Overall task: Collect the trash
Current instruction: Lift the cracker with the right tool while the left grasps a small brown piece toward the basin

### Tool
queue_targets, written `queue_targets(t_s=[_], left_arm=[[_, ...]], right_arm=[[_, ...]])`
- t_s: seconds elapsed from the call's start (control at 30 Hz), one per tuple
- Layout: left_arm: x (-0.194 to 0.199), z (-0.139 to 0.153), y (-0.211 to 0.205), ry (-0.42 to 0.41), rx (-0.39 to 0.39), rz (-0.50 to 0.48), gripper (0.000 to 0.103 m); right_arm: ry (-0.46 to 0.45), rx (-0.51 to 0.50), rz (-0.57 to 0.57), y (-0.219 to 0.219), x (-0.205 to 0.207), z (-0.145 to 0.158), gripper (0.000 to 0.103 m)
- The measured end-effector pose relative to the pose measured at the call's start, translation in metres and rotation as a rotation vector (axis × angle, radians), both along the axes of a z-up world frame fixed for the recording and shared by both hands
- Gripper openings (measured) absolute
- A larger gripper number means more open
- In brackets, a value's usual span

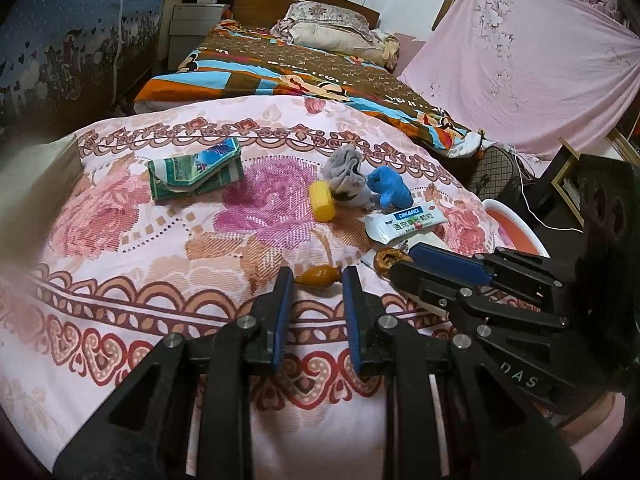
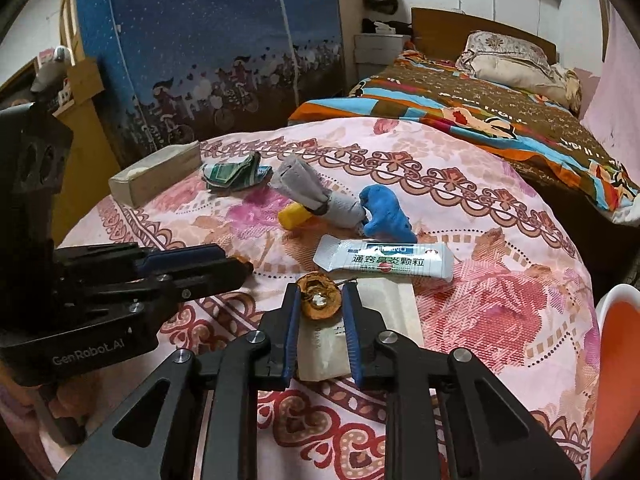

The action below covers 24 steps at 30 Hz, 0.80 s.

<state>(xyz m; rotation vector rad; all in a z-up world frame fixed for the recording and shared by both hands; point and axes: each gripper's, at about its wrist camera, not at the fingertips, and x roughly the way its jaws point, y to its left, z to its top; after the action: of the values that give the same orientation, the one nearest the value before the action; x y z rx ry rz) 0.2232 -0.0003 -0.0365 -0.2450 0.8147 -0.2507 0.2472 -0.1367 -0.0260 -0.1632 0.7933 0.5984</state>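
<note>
Broadly: pink floral quilt [image 1: 160, 280] as work surface, trash scattered over its middle and near edge

Orange bin with white rim [image 2: 612, 296] just off the quilt's right edge, well apart from both grippers

Left gripper [image 1: 319, 270] low over the near edge, fingers drawn almost together, tips pinching an amber scrap [image 1: 318, 276] that spans the narrow gap; seen side-on in the right wrist view, fingers lying close together

Right gripper [image 2: 320, 286] just beside the left, pads set against both sides of a brown husk [image 2: 320, 300], gripping it; husk on a flat cream paper [image 2: 384, 304]

Crumpled green packet [image 1: 196, 174] far left, alone

Grey sock [image 1: 346, 172] mid-quilt, touching a blue cloth lump [image 1: 390, 188] on its right

White sachet [image 2: 384, 260] with green print flat between the blue lump and the husk

Yellow cylinder [image 1: 321, 201] on its side, against the sock's left end
</note>
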Motion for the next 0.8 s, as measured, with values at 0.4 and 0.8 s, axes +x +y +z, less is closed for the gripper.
queue_targets(t_s=[0.4, 0.8], left_arm=[[-0.015, 0.015, 0.004, -0.112, -0.006, 0.017, 0.007], [-0.036, 0.051, -0.028, -0.309, 0.068, -0.03, 0.007]], right_arm=[[-0.19, 0.058, -0.073, -0.018, -0.025, 0.023, 0.018], [-0.444, 0.208, -0.254, -0.063, -0.06, 0.053, 0.018]])
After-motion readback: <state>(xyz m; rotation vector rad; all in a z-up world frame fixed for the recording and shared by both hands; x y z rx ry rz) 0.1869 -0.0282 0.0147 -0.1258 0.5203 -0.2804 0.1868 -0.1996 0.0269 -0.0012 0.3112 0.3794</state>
